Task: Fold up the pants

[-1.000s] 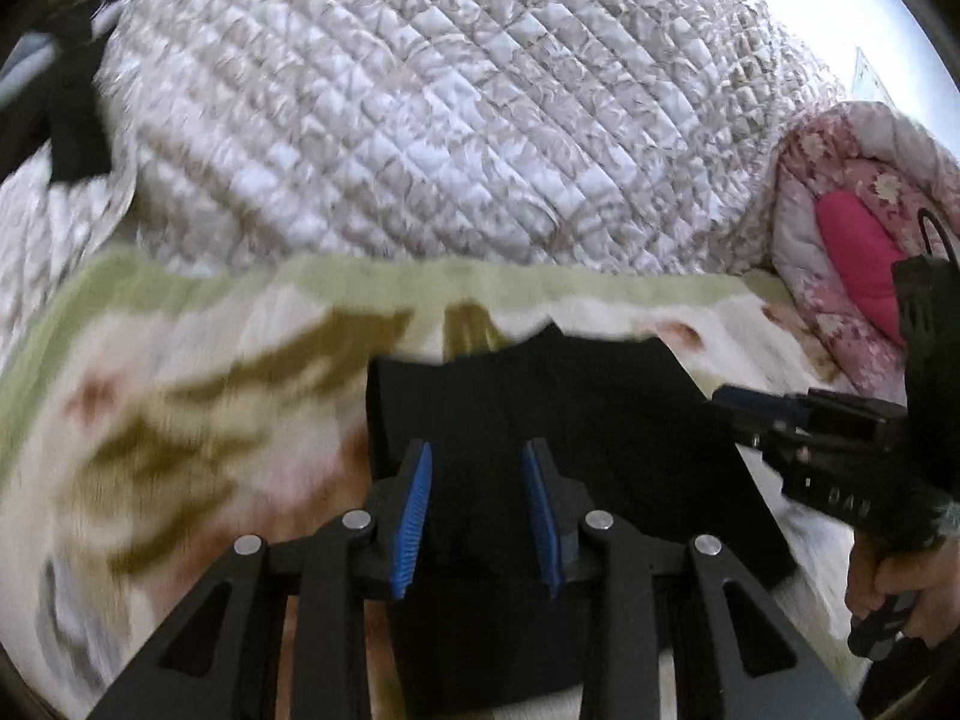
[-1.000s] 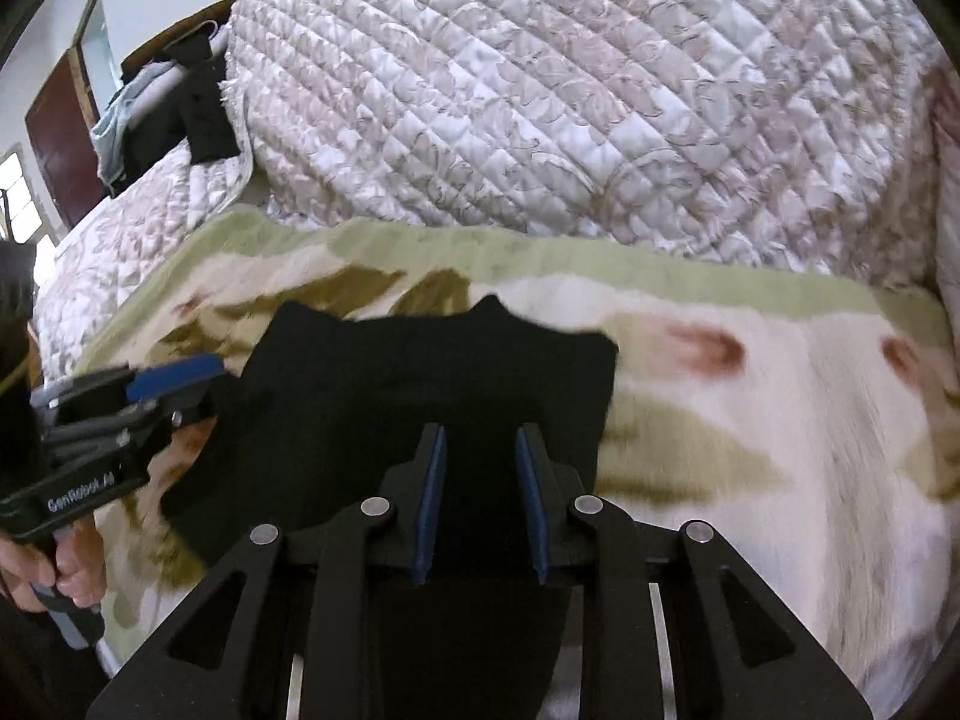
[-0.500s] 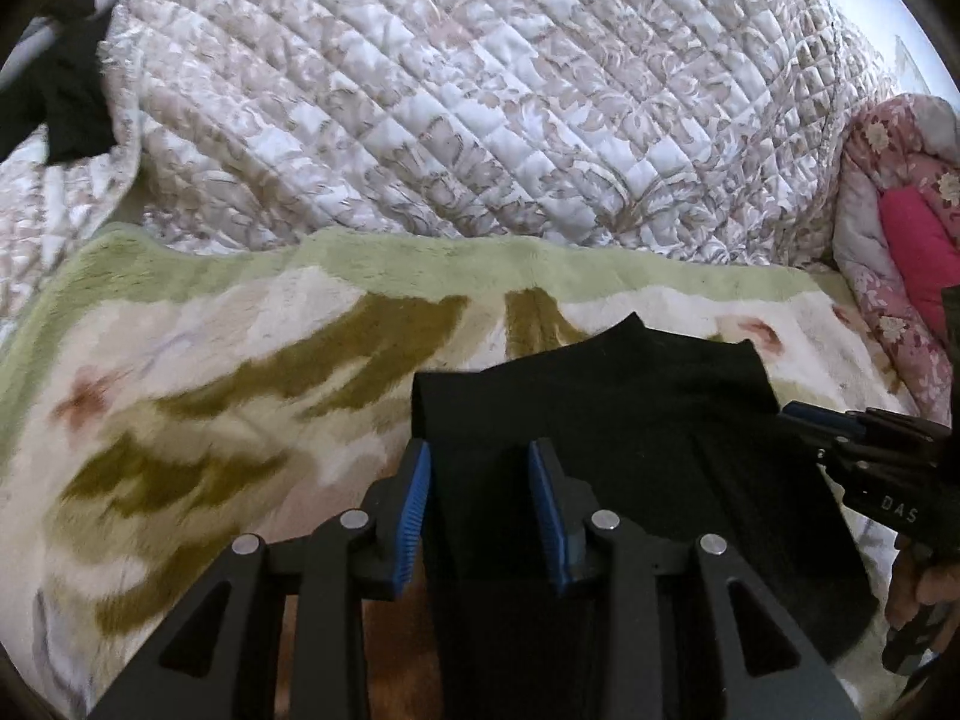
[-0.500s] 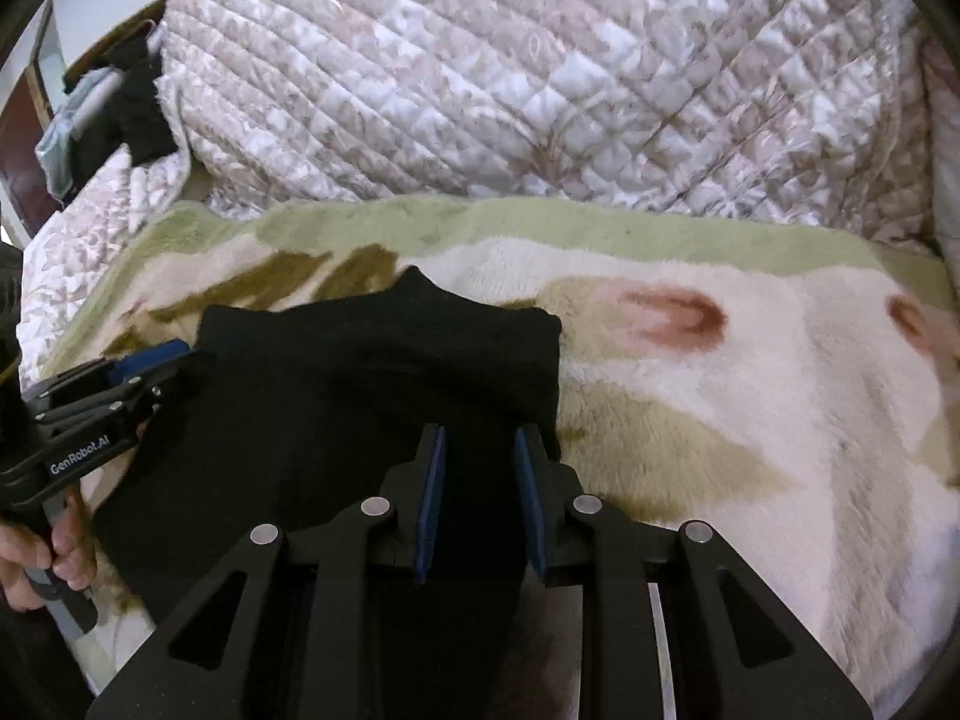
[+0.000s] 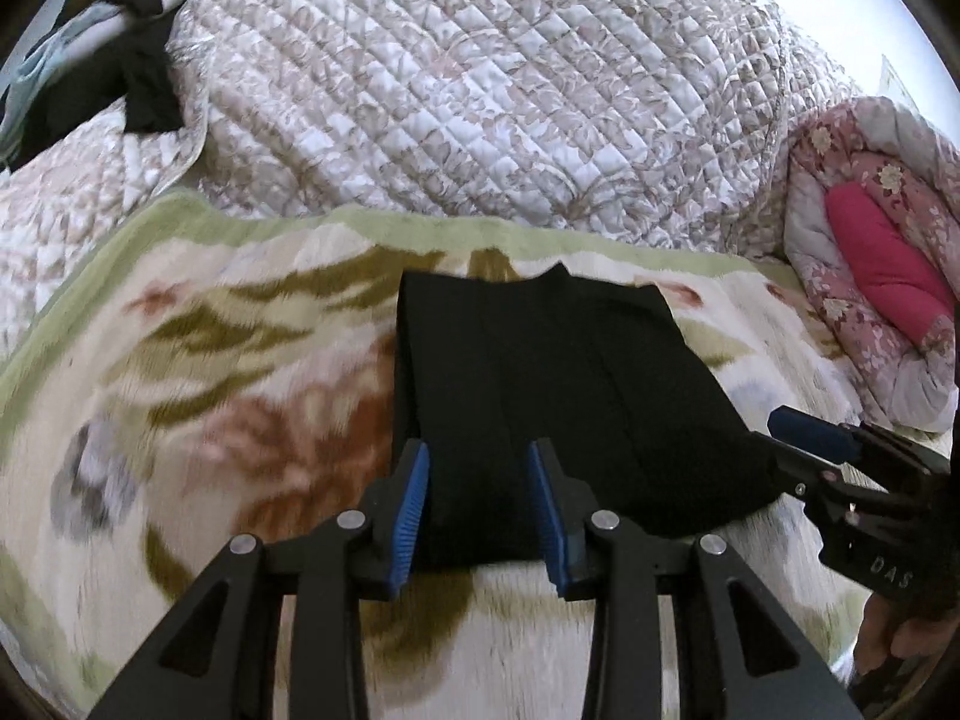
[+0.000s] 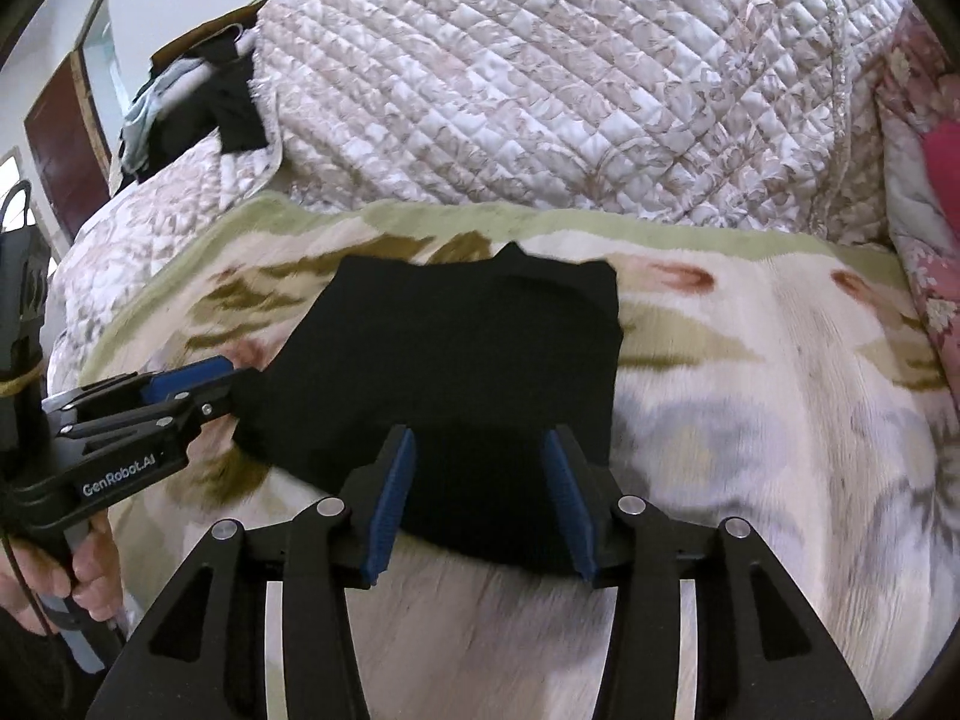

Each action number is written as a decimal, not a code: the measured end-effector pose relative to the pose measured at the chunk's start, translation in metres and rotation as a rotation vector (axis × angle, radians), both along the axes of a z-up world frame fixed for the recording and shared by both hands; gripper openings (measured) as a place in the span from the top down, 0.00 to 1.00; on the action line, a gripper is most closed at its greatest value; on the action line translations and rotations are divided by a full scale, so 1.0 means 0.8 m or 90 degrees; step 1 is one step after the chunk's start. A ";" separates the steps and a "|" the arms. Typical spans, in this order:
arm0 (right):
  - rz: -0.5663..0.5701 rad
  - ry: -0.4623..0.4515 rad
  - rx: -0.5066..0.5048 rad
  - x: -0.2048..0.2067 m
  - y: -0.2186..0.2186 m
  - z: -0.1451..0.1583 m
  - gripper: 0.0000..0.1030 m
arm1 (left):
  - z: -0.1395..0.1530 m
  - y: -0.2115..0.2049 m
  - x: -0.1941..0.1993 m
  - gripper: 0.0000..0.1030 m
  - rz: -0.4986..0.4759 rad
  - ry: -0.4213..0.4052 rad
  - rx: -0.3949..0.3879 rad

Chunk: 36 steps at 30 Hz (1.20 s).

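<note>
Left wrist view: we see the black pants [image 5: 552,396] folded into a compact dark block lying flat on the flowered blanket [image 5: 228,396], in the centre of the frame. Our left tongs [image 5: 480,510] stand at the bottom centre with the blue pads apart, released, and the near edge of the pants shows in the gap between them. We cannot tell whether the pads touch the cloth. At the right edge of this frame our right tongs [image 5: 804,432] reach in from the side, their blue tip just beside the right edge of the pants.

In the right wrist view the pants [image 6: 456,372] again fill the middle of the frame, and the right tongs [image 6: 480,492] at the bottom centre gape wide, released, with the near edge of the pants between the pads. The left tongs [image 6: 198,378] enter from the left edge of the frame, their tip meeting the left side of the pants.

Behind the blanket, across the upper part of both frames, lies a quilted cover [image 5: 480,90] in pale brown and white. A pink flowered quilt [image 5: 870,276] is bundled at the right edge of the left wrist view. Dark clothes [image 6: 228,102] are heaped in the upper left of the right wrist view.
</note>
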State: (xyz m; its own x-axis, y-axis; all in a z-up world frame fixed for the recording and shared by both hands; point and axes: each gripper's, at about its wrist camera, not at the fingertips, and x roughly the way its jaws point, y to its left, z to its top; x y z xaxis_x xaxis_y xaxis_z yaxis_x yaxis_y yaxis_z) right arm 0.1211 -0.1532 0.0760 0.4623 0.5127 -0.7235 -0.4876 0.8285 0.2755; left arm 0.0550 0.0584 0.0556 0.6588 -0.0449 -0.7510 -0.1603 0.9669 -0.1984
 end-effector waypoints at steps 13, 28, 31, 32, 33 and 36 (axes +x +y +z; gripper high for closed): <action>0.007 0.030 -0.028 -0.017 0.000 -0.022 0.54 | -0.036 -0.006 -0.014 0.64 0.001 0.053 -0.008; -0.001 0.016 -0.028 -0.062 -0.012 -0.013 0.45 | -0.026 -0.028 -0.049 0.60 -0.002 0.041 0.010; -0.003 0.028 -0.049 -0.059 -0.008 -0.023 0.45 | -0.032 -0.028 -0.048 0.59 -0.003 0.050 0.013; -0.004 0.031 -0.053 -0.058 -0.008 -0.025 0.45 | -0.035 -0.028 -0.048 0.59 -0.002 0.053 0.015; -0.006 0.035 -0.056 -0.057 -0.009 -0.028 0.45 | -0.037 -0.028 -0.047 0.58 -0.001 0.056 0.014; -0.012 0.056 -0.069 -0.054 -0.008 -0.039 0.45 | -0.046 -0.029 -0.045 0.55 -0.003 0.070 0.007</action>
State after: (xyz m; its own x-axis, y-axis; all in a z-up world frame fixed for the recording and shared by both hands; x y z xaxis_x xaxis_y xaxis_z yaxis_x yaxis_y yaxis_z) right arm 0.0781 -0.1600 0.0445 0.4032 0.4214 -0.8123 -0.4497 0.8644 0.2252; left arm 0.0191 0.0353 0.0188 0.5716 -0.0390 -0.8196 -0.1759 0.9698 -0.1688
